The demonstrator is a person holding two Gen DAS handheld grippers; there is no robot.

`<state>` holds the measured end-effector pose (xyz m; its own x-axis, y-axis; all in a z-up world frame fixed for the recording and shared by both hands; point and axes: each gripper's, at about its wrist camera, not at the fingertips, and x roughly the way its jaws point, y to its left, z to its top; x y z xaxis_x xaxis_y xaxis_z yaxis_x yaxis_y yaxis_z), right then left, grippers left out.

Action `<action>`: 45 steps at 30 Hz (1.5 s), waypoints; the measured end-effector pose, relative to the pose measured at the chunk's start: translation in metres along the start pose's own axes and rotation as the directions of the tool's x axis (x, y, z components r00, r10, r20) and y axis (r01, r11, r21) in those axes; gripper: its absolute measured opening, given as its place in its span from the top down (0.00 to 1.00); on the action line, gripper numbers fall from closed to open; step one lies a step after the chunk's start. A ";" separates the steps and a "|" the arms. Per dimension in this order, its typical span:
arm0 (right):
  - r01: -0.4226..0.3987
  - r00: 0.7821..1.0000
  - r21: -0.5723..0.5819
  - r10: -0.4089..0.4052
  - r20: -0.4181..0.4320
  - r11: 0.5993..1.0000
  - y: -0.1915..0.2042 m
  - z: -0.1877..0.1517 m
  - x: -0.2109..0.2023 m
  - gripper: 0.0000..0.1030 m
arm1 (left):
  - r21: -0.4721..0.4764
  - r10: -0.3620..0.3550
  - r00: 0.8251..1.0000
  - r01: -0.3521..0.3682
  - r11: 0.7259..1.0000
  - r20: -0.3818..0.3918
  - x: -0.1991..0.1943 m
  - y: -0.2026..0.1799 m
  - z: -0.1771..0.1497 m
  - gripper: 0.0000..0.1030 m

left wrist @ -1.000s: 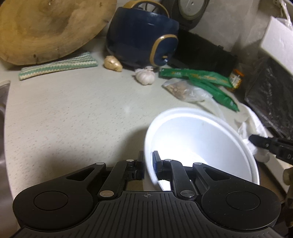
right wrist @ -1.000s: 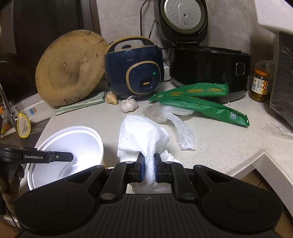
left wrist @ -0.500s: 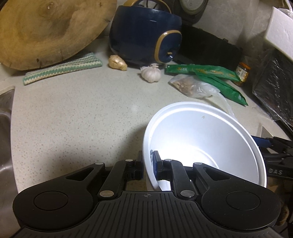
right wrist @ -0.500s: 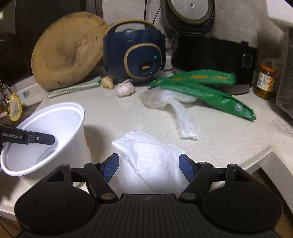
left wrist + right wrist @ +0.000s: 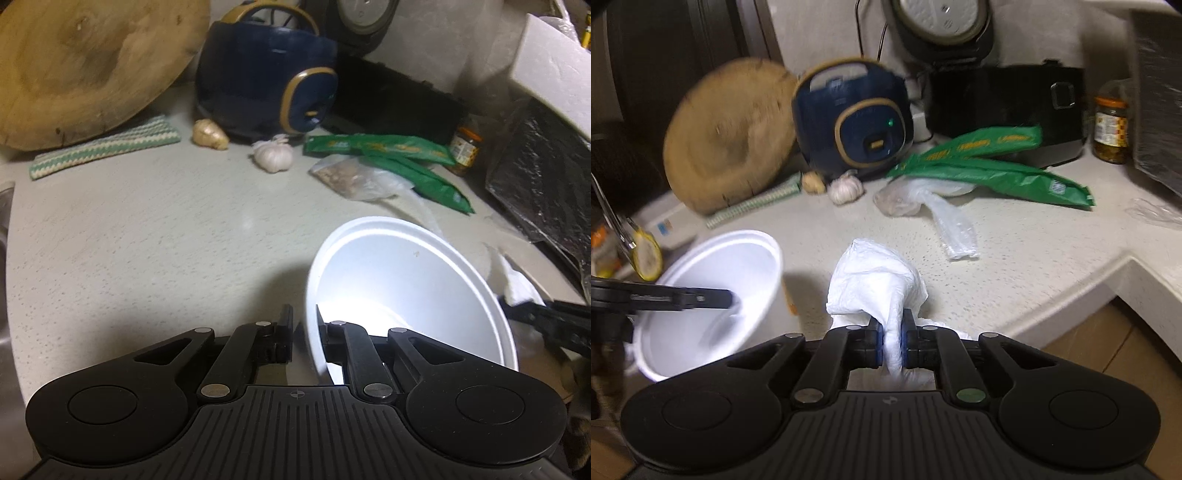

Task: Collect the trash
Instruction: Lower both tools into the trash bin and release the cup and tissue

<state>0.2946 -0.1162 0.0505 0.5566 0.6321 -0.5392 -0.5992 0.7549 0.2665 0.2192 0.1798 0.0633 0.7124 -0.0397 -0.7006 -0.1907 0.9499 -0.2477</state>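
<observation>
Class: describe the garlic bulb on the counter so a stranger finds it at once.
Start at the dark blue rice cooker at the back of the counter. At its foot lies the garlic bulb, whitish and ribbed, unlike the smooth tan ginger piece beside it.

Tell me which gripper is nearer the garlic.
Left, by a little. The left gripper grips the bowl rim, facing the garlic; the right gripper sits nearer the counter edge, holding the white bag.

On the desk (image 5: pixel 1015 258), the bowl (image 5: pixel 713 295) is being kept left of the crumpled bag (image 5: pixel 875 280). Behind them, the garlic (image 5: pixel 844 188) is being flanked by the ginger (image 5: pixel 812 182) leftward and the snack packets (image 5: pixel 990 173) rightward.
</observation>
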 end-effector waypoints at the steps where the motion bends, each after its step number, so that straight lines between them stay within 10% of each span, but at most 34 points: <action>1: 0.000 1.000 0.004 0.000 0.018 1.000 -0.003 -0.003 -0.009 0.92 | 0.008 -0.006 1.000 0.006 1.000 0.005 -0.002 -0.007 0.000 0.89; 9: 0.110 0.983 0.073 -0.120 0.139 0.991 -0.048 -0.060 -0.079 0.92 | 0.115 -0.141 0.990 0.138 0.984 0.021 -0.013 -0.085 -0.008 0.89; 20: 0.379 0.909 0.230 -0.408 0.090 0.896 -0.121 -0.177 -0.133 0.92 | 0.143 -0.396 0.900 0.423 0.895 -0.185 0.067 -0.192 -0.090 0.88; 25: 0.435 0.883 0.299 -0.468 0.044 0.849 -0.145 -0.225 -0.137 0.92 | 0.114 -0.355 0.891 0.398 0.910 -0.283 0.156 -0.204 -0.148 0.88; 31: 0.450 0.884 0.369 -0.466 -0.050 0.813 -0.169 -0.265 -0.122 0.92 | 0.157 -0.177 0.929 0.238 0.958 -0.326 0.250 -0.199 -0.220 0.87; 41: 0.522 0.853 0.319 -0.480 -0.206 0.791 -0.178 -0.288 -0.078 0.92 | 0.017 -0.189 0.857 0.225 0.974 -0.479 0.354 -0.158 -0.275 0.71; 45: 0.524 0.850 0.302 -0.469 -0.238 0.796 -0.175 -0.283 -0.060 0.92 | -0.044 -0.253 0.860 0.261 0.964 -0.444 0.343 -0.134 -0.270 0.70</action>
<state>0.2039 -0.3357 -0.1897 0.6173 0.1413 -0.7739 -0.0115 0.9853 0.1707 0.3066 -0.0444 -0.3245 0.3611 -0.4122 -0.8365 -0.0280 0.8918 -0.4516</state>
